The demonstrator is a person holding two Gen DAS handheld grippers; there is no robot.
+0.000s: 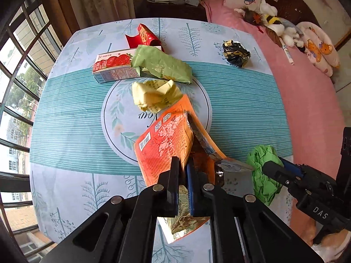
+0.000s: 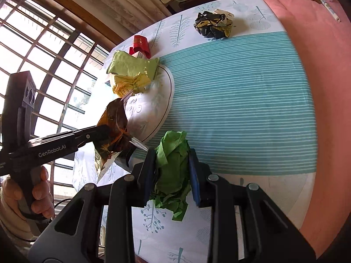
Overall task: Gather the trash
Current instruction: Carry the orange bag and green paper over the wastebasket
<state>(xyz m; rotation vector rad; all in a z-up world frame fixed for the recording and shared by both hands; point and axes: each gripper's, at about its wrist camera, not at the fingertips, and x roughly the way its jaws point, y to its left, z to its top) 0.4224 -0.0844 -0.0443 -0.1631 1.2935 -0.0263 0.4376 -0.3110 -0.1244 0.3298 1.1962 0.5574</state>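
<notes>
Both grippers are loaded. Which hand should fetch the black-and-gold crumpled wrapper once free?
Right, probably. The black-and-gold wrapper lies alone on the table's bed side, the right gripper's side. The left gripper, holding the orange packet, is nearer the window-side pile.

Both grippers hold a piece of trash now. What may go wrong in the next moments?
1. The left gripper pinches the orange snack bag only at one edge; the slick foil might slip out.
2. The green crumpled paper in the right gripper hangs loose below the pads and could tear or drop.
3. The two grippers are close and might bump.
</notes>
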